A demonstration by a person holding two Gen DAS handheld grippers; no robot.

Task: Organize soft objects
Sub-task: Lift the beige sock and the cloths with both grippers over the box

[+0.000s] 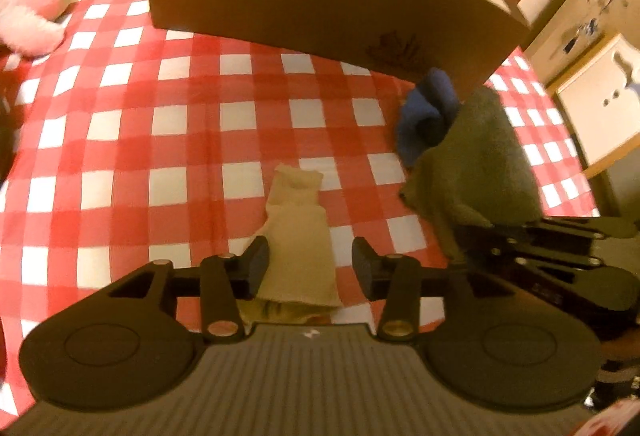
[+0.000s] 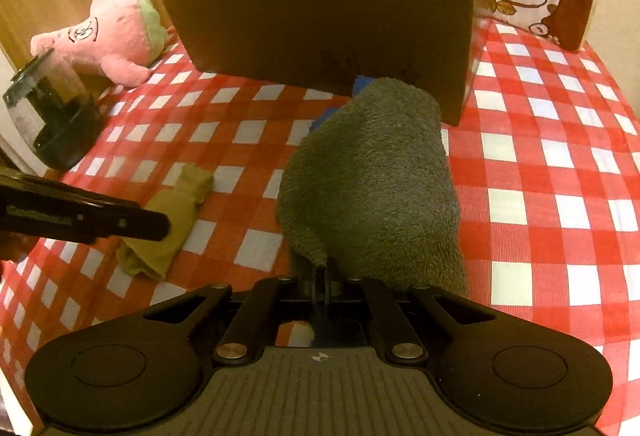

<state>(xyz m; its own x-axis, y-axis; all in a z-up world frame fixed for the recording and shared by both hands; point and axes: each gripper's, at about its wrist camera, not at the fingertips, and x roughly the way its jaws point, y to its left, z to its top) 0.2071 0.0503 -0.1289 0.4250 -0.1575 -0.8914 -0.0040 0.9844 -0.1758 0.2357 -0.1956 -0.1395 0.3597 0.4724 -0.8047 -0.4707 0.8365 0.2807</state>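
The left gripper point(image 1: 310, 264) stands released, its jaws apart with the beige cloth point(image 1: 298, 236) lying loose between them on the checked tablecloth point(image 1: 160, 124), the pads not pressing it. At about two o'clock from it, the right gripper point(image 2: 320, 276) is clenched on the grey towel point(image 2: 372, 188), which bunches up over its fingertips. To do this step well, I judge the right hand should carry the towel up and over the near wall of the brown box point(image 2: 320, 28) at twelve o'clock before letting go, keeping the hanging cloth from snagging the rim, while the left closes squarely on the middle of the beige cloth so it lifts in one piece. The blue cloth point(image 1: 428, 112) lies just behind the towel, against the box's foot, and waits its turn. The left wrist view shows that blue cloth almost whole; the right wrist view gives only a sliver. The right view alone shows the pink plush point(image 2: 108, 32) and the dark jar point(image 2: 52, 116) at ten o'clock.
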